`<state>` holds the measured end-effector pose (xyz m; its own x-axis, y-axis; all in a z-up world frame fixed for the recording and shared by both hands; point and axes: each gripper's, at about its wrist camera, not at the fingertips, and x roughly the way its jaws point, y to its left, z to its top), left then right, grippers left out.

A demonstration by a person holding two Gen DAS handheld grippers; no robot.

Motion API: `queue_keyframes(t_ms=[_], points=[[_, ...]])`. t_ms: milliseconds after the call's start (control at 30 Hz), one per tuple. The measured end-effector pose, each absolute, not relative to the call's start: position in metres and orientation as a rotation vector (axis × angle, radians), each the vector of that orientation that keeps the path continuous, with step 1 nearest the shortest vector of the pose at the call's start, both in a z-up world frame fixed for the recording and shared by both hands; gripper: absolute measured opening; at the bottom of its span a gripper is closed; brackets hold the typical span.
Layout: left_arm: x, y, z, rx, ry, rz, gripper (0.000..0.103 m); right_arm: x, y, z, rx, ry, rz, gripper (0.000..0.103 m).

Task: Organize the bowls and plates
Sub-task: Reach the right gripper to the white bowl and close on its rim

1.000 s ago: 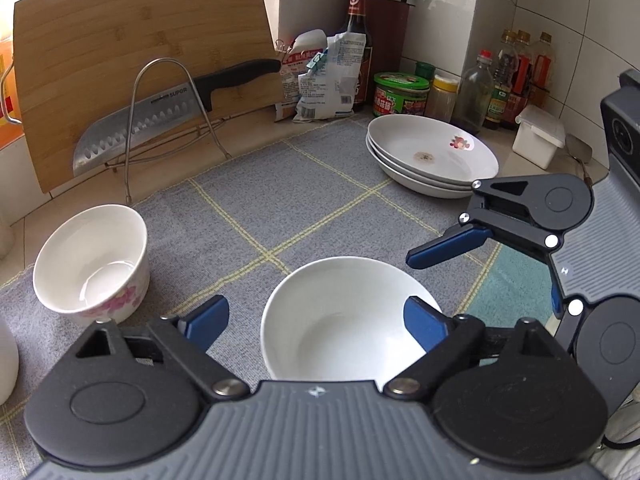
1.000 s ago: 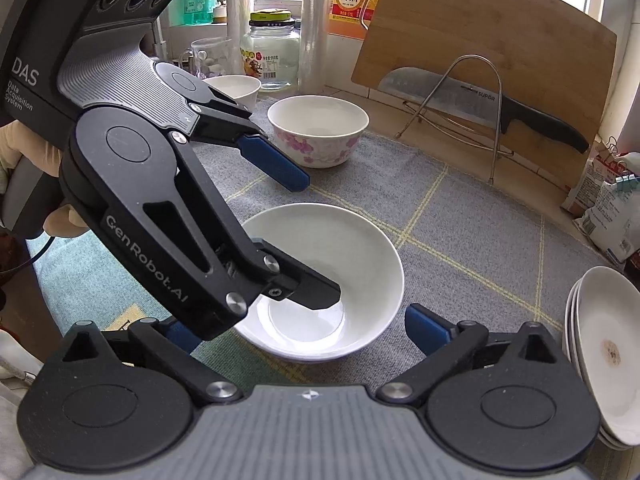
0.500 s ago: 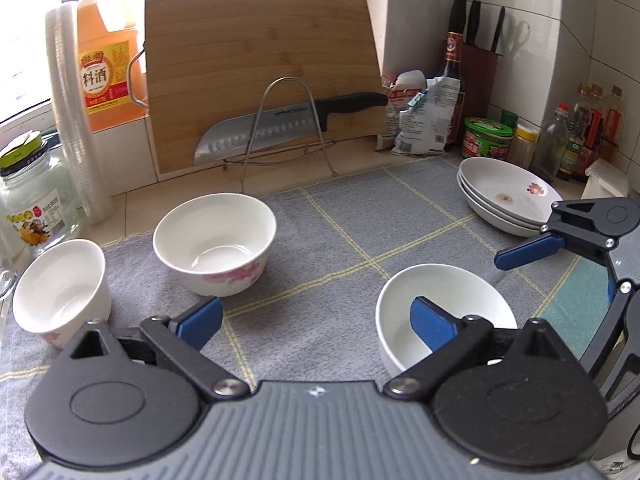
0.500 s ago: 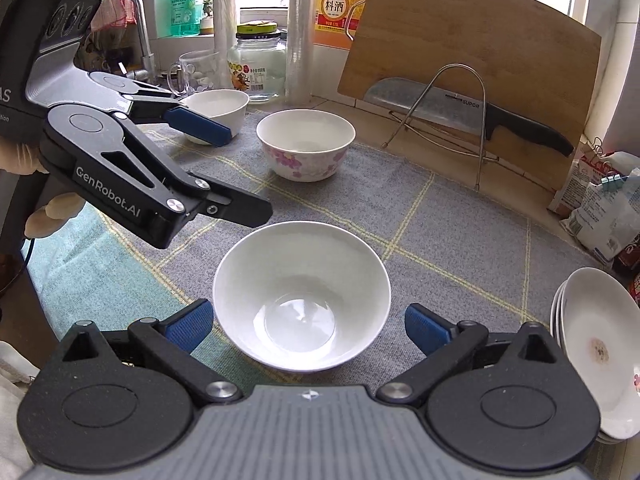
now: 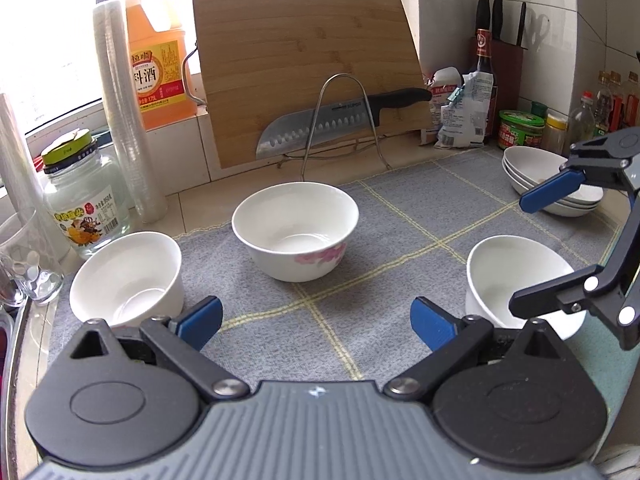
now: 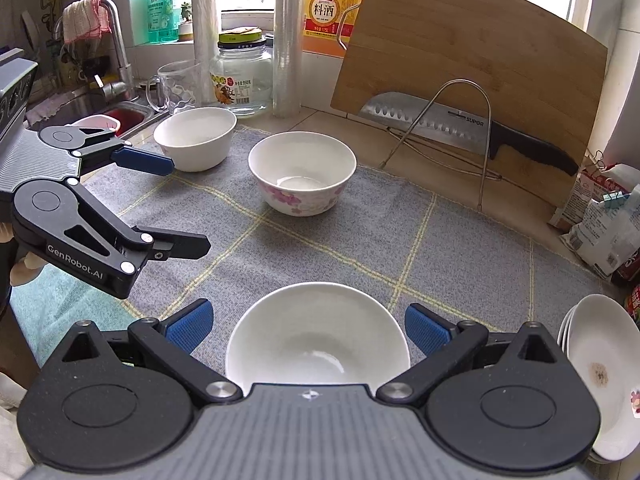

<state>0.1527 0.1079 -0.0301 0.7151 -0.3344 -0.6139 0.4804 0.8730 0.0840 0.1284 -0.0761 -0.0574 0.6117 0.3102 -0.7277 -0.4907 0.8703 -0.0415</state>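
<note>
Three white bowls stand apart on the grey mat [image 5: 400, 216]. A floral bowl [image 5: 296, 236] [image 6: 302, 172] is in the middle. A plain bowl [image 5: 128, 276] [image 6: 195, 138] stands at the left near the sink. A plain bowl [image 5: 520, 280] [image 6: 318, 336] is at the front right, between the open fingers of my right gripper [image 6: 308, 326] [image 5: 556, 248], untouched. A stack of plates [image 5: 548, 180] [image 6: 600, 372] is at the far right. My left gripper [image 5: 316, 320] [image 6: 176, 204] is open and empty, facing the floral bowl.
A cutting board [image 5: 304, 76] and a knife [image 5: 340, 120] on a wire rack stand behind the mat. A glass jar [image 5: 84, 200], a cup stack [image 5: 128, 112] and an orange bottle [image 5: 158, 60] are back left. A sink [image 6: 100, 116] is left. Bags and condiment jars [image 5: 520, 128] are back right.
My left gripper swung left, away from the front bowl, and now faces the floral bowl. My right gripper moved closer over the front bowl, fingers either side of it.
</note>
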Motion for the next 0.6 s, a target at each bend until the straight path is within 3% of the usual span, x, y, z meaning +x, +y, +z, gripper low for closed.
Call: queue_keyframes(t_ms=[600], points=[[0.17,0.09,-0.037,0.234,0.613,-0.33,0.1,0.198,-0.051,-0.042,-0.298,0.811,0.586,0.103]])
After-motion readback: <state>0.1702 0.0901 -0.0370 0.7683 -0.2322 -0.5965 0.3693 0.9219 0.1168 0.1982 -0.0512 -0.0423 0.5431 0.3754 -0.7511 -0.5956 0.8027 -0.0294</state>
